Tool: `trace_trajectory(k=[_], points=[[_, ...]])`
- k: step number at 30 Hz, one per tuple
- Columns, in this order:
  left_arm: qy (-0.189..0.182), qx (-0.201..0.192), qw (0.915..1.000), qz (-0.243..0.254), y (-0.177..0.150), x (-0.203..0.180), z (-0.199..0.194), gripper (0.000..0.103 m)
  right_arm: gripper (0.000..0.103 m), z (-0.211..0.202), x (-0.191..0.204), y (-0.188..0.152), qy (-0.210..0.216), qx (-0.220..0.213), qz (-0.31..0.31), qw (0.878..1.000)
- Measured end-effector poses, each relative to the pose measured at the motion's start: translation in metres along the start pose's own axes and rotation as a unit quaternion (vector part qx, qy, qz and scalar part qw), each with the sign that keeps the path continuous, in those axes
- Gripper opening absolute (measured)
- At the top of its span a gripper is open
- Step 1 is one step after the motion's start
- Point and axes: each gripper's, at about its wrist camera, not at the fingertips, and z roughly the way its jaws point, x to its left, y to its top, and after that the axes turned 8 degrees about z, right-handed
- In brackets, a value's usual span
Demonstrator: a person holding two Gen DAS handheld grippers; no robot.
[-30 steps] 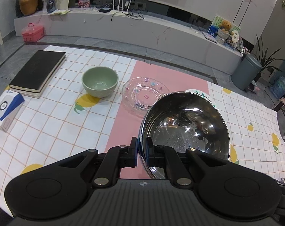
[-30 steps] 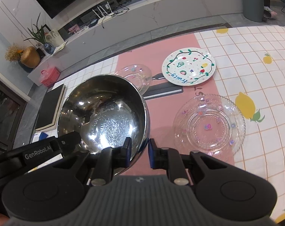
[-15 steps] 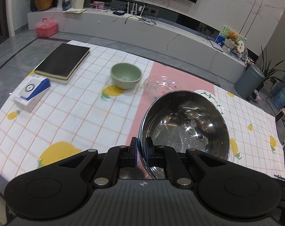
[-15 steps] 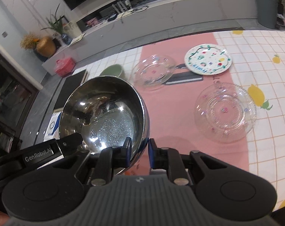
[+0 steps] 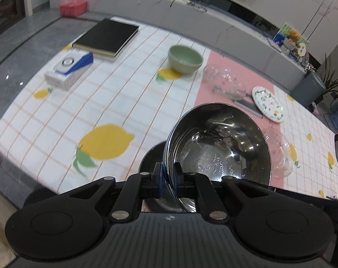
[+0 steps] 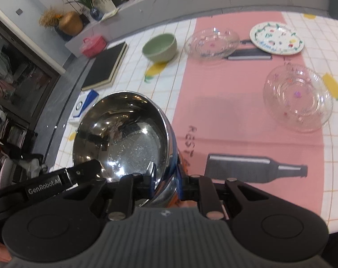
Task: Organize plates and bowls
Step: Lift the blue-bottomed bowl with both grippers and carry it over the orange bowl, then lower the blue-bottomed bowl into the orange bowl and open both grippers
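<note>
Both hand-held grippers — left (image 5: pixel 167 175), right (image 6: pixel 165 178) — pinch one steel bowl's (image 5: pixel 218 143) rim (bowl empty).

Both tools look the same: the left tool (image 5: pixel 168 175) and right tool (image 6: pixel 165 174) have matte black linkage arms with silver pivot screws, blue finger pads, ribbed grey housing and round black discs either side. "GenRobot.AI" is printed in white.
</note>
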Motion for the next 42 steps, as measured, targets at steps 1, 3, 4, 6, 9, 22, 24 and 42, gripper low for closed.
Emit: trace_trajectory(k=[1,3,4,6,9,22,24,42], points=[[0.001,0.004,1.0000,-0.002,-0.002,0.001,0.002,0.010,0.016,0.004,-0.001,-0.001,-0.001,0.005,0.001,1.000],[0.001,0.012,0.9999,-0.008,-0.006,0.005,0.005,0.010,0.016,0.009,-0.001,-0.003,-0.005,0.013,0.001,1.000],[0.001,0.017,0.9998,-0.010,-0.007,0.007,0.007,0.010,0.016,0.012,-0.001,-0.003,-0.007,0.016,0.000,1.000],[0.001,0.026,0.9996,-0.012,-0.010,0.011,0.011,0.010,0.016,0.017,-0.001,-0.004,-0.010,0.022,0.001,1.000],[0.001,0.038,0.9992,-0.014,-0.013,0.015,0.017,0.010,0.015,0.022,-0.002,-0.005,-0.014,0.027,0.001,1.000],[0.026,0.050,0.9984,0.009,-0.012,0.013,0.028,0.014,0.011,0.034,0.002,-0.002,-0.036,0.030,-0.015,0.999],[0.029,0.050,0.9982,0.015,-0.011,0.013,0.029,0.014,0.011,0.033,0.001,-0.001,-0.033,0.028,-0.015,0.999],[0.017,-0.002,0.9994,0.031,-0.006,0.019,0.014,0.004,0.005,0.027,-0.001,0.000,-0.029,0.010,-0.013,0.999]])
